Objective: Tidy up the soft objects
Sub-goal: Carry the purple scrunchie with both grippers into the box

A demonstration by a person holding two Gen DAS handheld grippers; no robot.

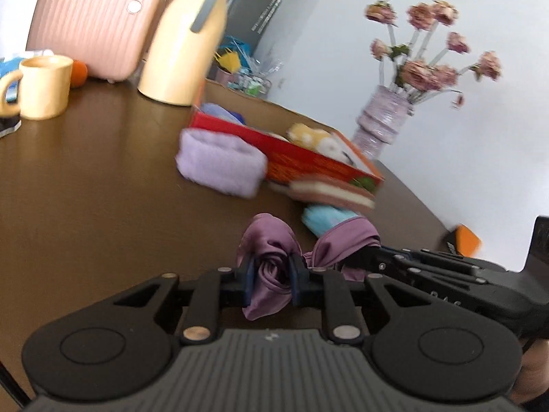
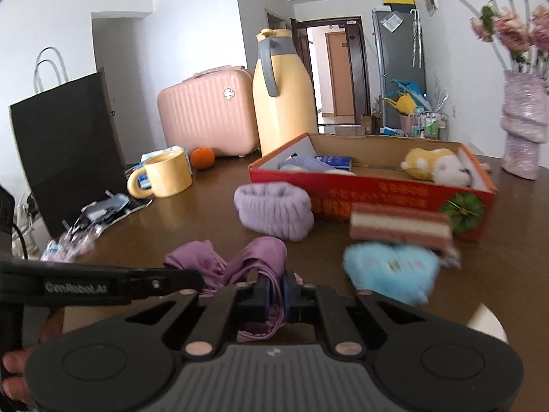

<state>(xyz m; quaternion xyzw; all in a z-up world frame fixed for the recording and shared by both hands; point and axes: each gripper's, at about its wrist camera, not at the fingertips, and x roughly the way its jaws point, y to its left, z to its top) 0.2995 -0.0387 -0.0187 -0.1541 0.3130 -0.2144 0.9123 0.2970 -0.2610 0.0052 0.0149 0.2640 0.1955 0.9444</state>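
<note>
Left gripper [image 1: 271,273] and right gripper [image 2: 274,295] each pinch the purple satin cloth [image 1: 271,240], held above the table [image 1: 85,171]. Just ahead lie the blue plush [image 2: 391,271], striped sponge [image 2: 399,228] and lilac towel [image 2: 274,211], unsorted. Beyond, the red box [image 2: 370,202] already holds the yellow plush [image 2: 435,168]. Judged partly complete.

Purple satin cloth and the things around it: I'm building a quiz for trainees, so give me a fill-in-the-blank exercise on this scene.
1. Both the left gripper and the right gripper are shut on the purple satin ____.
2. The yellow plush toy lies inside the red ____.
3. The orange sits in front of the ____ suitcase.
4. The mug is ____ in colour.

Missing words: cloth; box; pink; yellow
</note>
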